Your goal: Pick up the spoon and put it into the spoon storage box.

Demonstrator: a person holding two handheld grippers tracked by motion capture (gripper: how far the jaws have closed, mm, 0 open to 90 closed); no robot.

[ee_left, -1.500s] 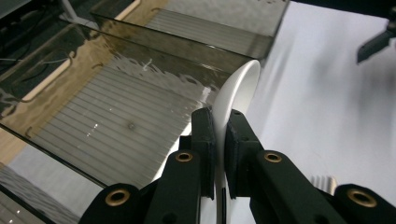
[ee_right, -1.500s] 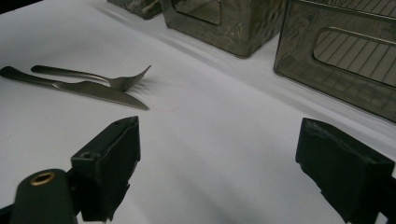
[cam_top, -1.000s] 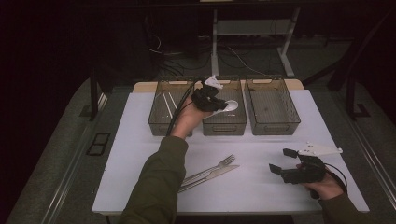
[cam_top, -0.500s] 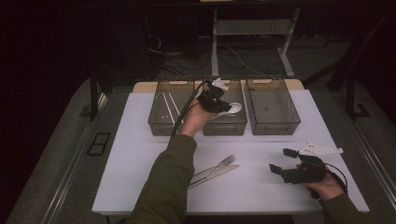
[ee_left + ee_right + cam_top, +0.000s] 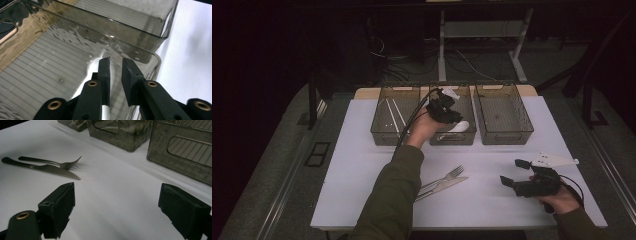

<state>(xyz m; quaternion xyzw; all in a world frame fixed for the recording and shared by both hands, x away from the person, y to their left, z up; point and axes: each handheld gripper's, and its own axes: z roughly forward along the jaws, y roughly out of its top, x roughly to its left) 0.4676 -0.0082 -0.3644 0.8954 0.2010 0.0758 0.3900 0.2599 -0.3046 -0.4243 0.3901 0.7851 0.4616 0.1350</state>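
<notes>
Left gripper (image 5: 451,116): over middle bin (image 5: 468,100), jaws just opening, narrow gap. White spoon (image 5: 459,127) below them inside bin, at near wall; pads no longer press it, judged released for sorting.

Right gripper (image 5: 518,176): resting low on white table (image 5: 362,165) at near right, jaws wide, nothing between; judged waiting its turn.

Fork (image 5: 447,176) and knife (image 5: 446,185): side by side on table, near front, between the two arms, unsorted.

Left bin (image 5: 384,112): pale sticks, likely chopsticks. Right bin (image 5: 503,107): looks bare.
</notes>
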